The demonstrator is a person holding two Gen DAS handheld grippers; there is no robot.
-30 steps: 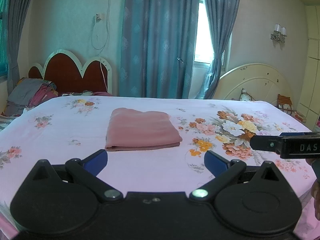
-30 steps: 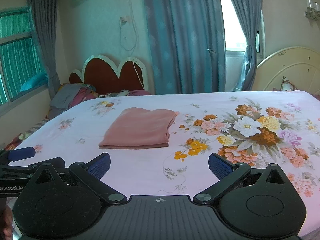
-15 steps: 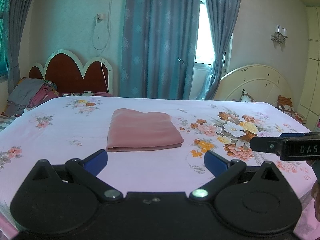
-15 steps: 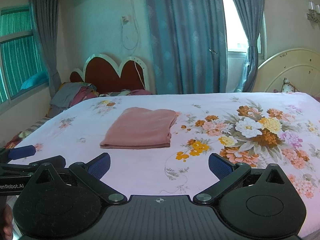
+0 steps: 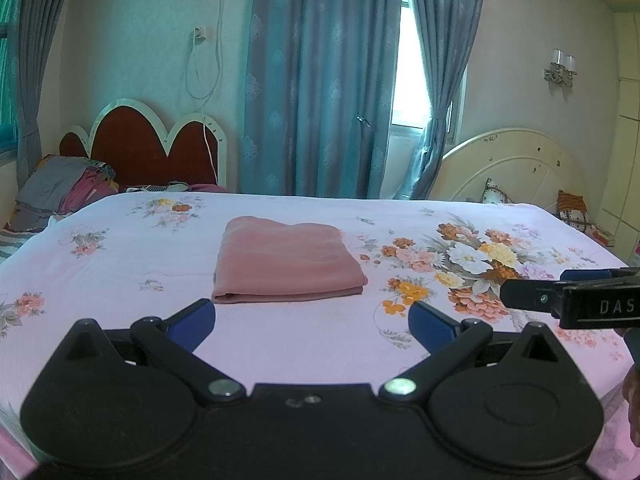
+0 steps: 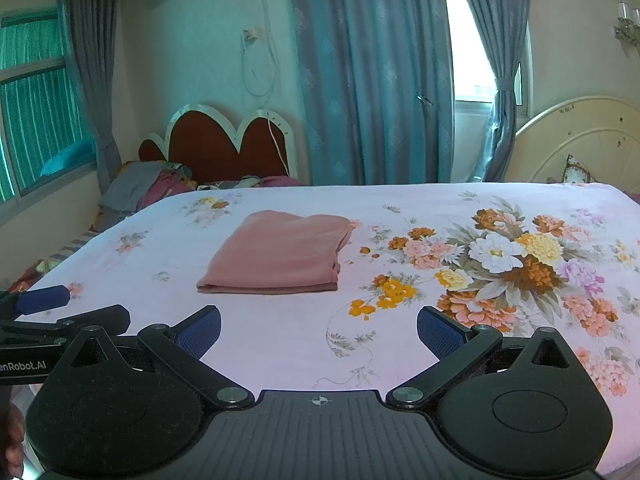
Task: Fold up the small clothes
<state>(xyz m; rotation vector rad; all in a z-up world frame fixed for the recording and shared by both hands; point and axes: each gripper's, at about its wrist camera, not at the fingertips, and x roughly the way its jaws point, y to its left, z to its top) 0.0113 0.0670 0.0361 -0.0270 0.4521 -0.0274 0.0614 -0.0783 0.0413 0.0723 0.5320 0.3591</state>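
Observation:
A pink garment (image 5: 286,262) lies folded into a flat rectangle on the floral bed sheet (image 5: 120,256); it also shows in the right wrist view (image 6: 280,258). My left gripper (image 5: 312,322) is open and empty, held near the bed's front edge, short of the garment. My right gripper (image 6: 318,330) is open and empty too, level with the left one. The right gripper shows from the side at the right edge of the left wrist view (image 5: 568,300). The left gripper shows at the left edge of the right wrist view (image 6: 52,312).
A red scalloped headboard (image 5: 152,148) and a pile of clothes (image 5: 64,192) lie at the far left. A cream headboard (image 5: 516,172) stands at the far right. Blue curtains (image 5: 320,80) hang behind the bed.
Both grippers have drifted slightly, so the garment sits a little lower in each view. Neither gripper has opened, shut or touched the garment.

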